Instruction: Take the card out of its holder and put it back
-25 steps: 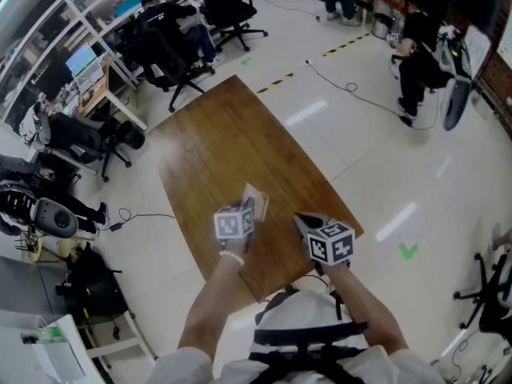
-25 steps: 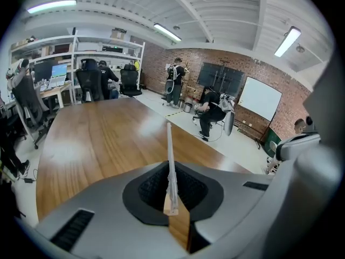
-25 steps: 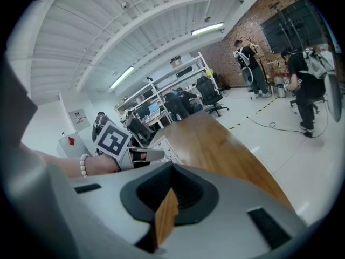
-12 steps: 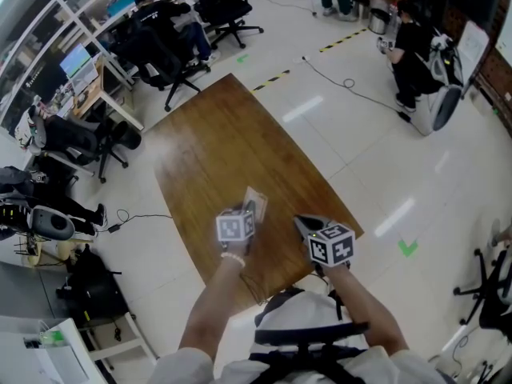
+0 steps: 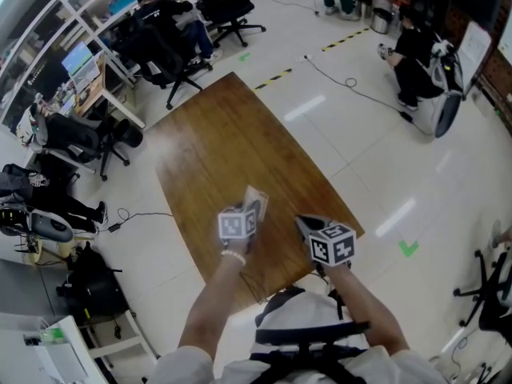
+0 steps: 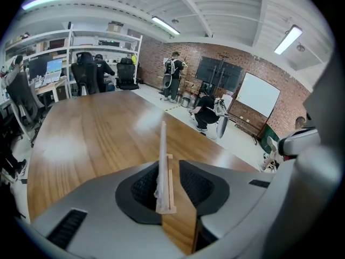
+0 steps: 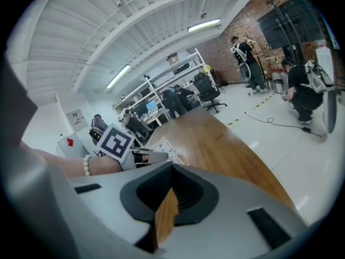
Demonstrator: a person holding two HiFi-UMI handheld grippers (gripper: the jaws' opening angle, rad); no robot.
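Note:
A pale card [image 6: 163, 161] stands on edge in a small wooden holder [image 6: 171, 193] on the brown table [image 5: 224, 134]. My left gripper [image 6: 168, 182] straddles it and its jaws are opening: the card sits close to the left pad, and a strip of table shows between the holder and the right pad. From the head view the card [image 5: 254, 201] pokes out just past the left gripper [image 5: 249, 209]. My right gripper [image 5: 302, 223] hovers a little to the right, jaws together with nothing in them. The right gripper view shows the card [image 7: 168, 150] beside the left gripper [image 7: 144, 156].
The table's near edge lies just under both grippers. Office chairs [image 5: 172, 50] and desks with monitors stand at the far left. A seated person [image 5: 416, 58] is on the tiled floor to the far right, with a cable [image 5: 352, 86] running across it.
Neither gripper has moved on the table, and the card stays in place beside the left one. The view has shifted only slightly.

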